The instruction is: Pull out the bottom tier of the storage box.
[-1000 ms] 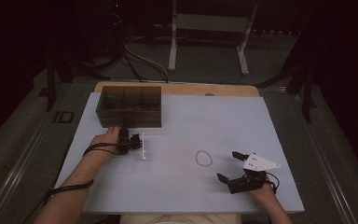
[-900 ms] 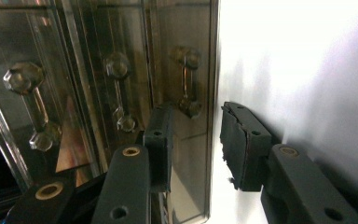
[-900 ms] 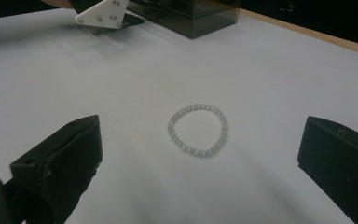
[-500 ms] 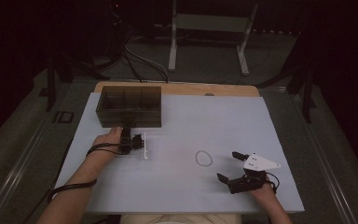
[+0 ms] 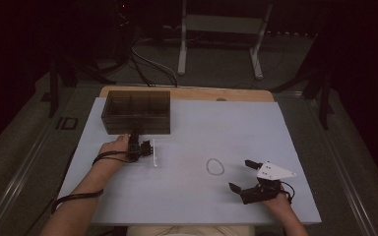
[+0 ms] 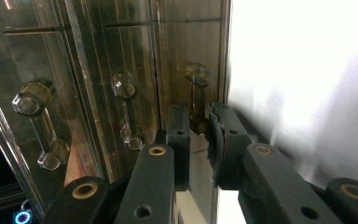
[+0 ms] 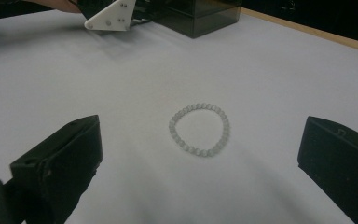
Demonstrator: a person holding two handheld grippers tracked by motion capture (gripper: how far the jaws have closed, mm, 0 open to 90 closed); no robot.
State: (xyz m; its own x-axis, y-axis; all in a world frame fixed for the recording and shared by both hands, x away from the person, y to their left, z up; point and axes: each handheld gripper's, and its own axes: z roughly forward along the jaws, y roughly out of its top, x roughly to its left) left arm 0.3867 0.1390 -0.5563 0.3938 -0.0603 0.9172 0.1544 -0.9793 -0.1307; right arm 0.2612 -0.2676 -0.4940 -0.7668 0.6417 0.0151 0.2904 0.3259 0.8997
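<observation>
High view, left side: left gripper (image 5: 145,149) sits at the front of the smoked drawer box (image 5: 136,112), touching it.
High view, right side: right gripper (image 5: 242,175) rests on the white table (image 5: 202,201), jaws spread wide; the bead bracelet (image 5: 215,166) lies just beyond its tips, apart from them.
Left gripper view: jaws drawn narrow, having just been closing, with the clear drawer handle (image 6: 196,100) between the tips at the box front.
Right gripper view: bracelet (image 7: 199,129) lies flat between and ahead of the wide jaws, untouched.
</observation>
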